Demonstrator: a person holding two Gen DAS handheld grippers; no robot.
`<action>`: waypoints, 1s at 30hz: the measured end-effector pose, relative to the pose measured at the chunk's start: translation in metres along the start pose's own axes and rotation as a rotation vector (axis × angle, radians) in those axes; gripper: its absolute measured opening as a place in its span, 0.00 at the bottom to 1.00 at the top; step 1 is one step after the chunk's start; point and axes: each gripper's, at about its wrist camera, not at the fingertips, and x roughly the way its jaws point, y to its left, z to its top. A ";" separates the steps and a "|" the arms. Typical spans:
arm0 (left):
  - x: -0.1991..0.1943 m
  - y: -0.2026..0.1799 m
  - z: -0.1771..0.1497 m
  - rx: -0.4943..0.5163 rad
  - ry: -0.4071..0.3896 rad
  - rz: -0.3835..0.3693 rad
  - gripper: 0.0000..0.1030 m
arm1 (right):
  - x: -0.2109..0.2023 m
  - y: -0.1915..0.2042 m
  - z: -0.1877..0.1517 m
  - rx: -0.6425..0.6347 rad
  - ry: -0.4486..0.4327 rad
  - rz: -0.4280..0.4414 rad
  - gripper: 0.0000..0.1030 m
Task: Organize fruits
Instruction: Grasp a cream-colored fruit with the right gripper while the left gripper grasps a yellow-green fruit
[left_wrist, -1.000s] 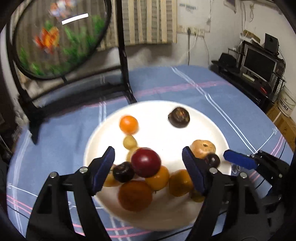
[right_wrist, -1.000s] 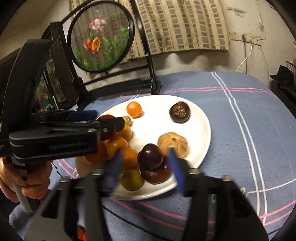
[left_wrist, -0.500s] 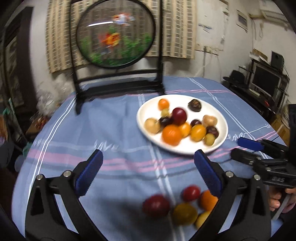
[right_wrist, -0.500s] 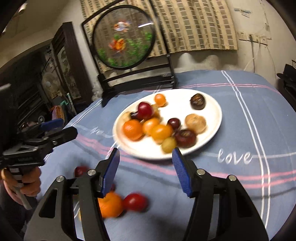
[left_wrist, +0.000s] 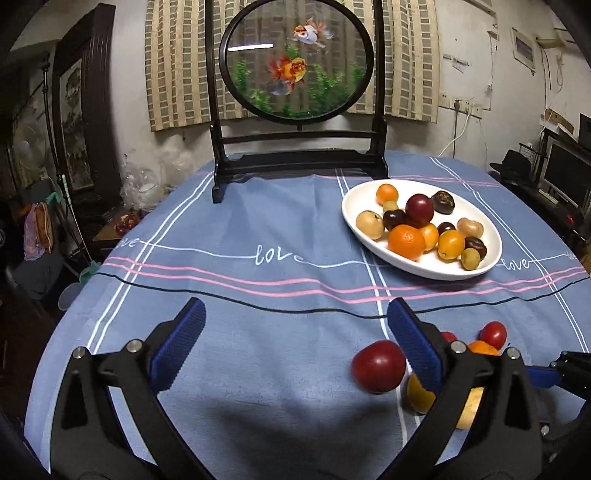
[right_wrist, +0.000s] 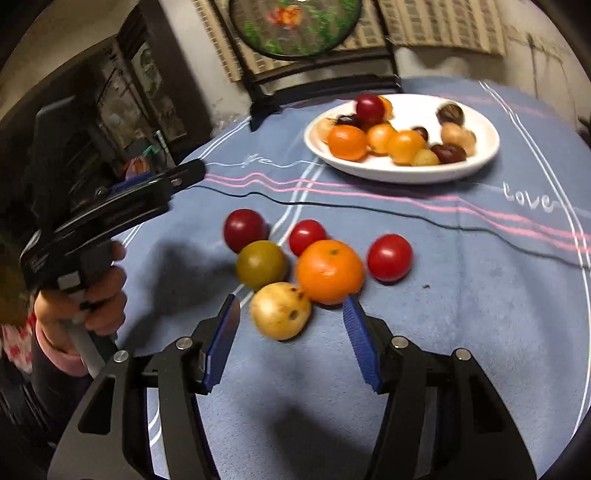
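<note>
A white plate (left_wrist: 424, 272) (right_wrist: 384, 173) with several fruits on it stands at the far right of the blue cloth. Nearer lies a loose group: a dark red plum (right_wrist: 243, 229) (left_wrist: 378, 365), an olive fruit (right_wrist: 260, 264), two red tomatoes (right_wrist: 306, 236) (right_wrist: 389, 256), an orange (right_wrist: 328, 271) and a pale yellow fruit (right_wrist: 280, 314). My left gripper (left_wrist: 295, 308) is wide open and holds nothing, with the plum just inside its right finger. The tips of my open right gripper (right_wrist: 291, 301) flank the yellow fruit without touching it.
A round goldfish screen (left_wrist: 295, 62) on a black stand (left_wrist: 299, 166) rises at the back of the table. A thin black cable (left_wrist: 258, 304) runs across the cloth between plate and loose fruit. In the right wrist view a hand (right_wrist: 92, 295) holds the left gripper (right_wrist: 177, 177).
Both grippers have drawn back from the plate to the near side of the table. The left jaws have spread wider and left the red plum on the plate. The loose fruits have come into view.
</note>
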 end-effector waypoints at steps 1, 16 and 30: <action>0.001 0.000 0.000 -0.004 0.016 -0.017 0.97 | -0.001 0.005 0.000 -0.025 -0.007 -0.012 0.57; 0.000 -0.003 -0.003 -0.009 0.068 -0.072 0.97 | 0.016 0.011 -0.005 -0.073 0.066 -0.014 0.57; 0.000 0.000 -0.001 -0.026 0.085 -0.072 0.97 | 0.027 0.010 -0.006 -0.073 0.087 -0.020 0.53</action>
